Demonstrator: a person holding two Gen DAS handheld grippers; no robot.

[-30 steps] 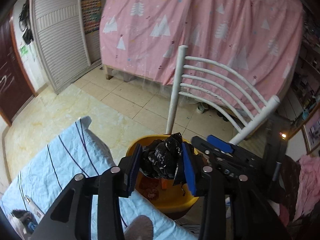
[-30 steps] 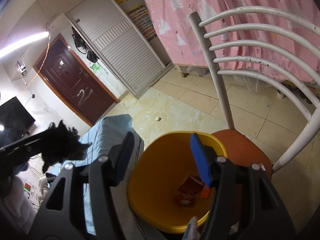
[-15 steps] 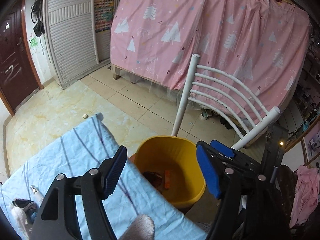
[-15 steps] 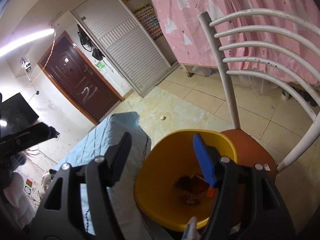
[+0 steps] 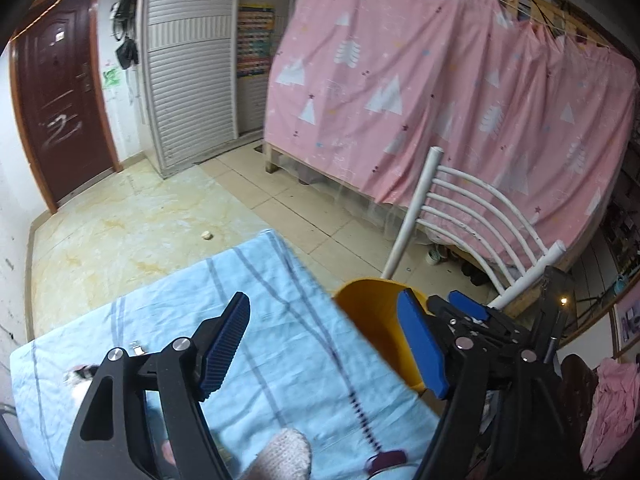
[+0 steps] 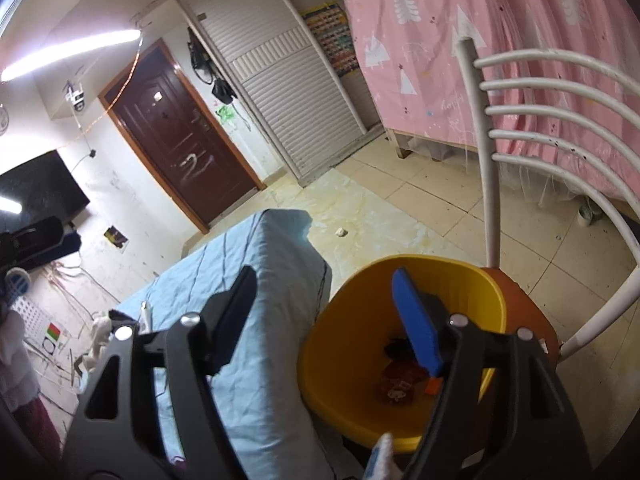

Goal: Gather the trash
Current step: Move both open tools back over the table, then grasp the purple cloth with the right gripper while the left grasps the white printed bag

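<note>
A yellow tub stands on the orange seat of a white chair, beside a table with a light blue striped cloth. Black and red trash lies in the tub's bottom. My left gripper is open and empty above the cloth, left of the tub. My right gripper is open and empty over the tub's near rim. Small items lie at the cloth's left end, partly hidden.
A pink curtain hangs behind the chair. A white scrap lies on the tiled floor. A dark red door and a white slatted wardrobe stand at the back. Clutter lies on the floor at the left.
My left gripper let go of the black bag, which dropped into the tub. It then opened wide and swung left, away from the tub and over the cloth. My right gripper stayed open.
</note>
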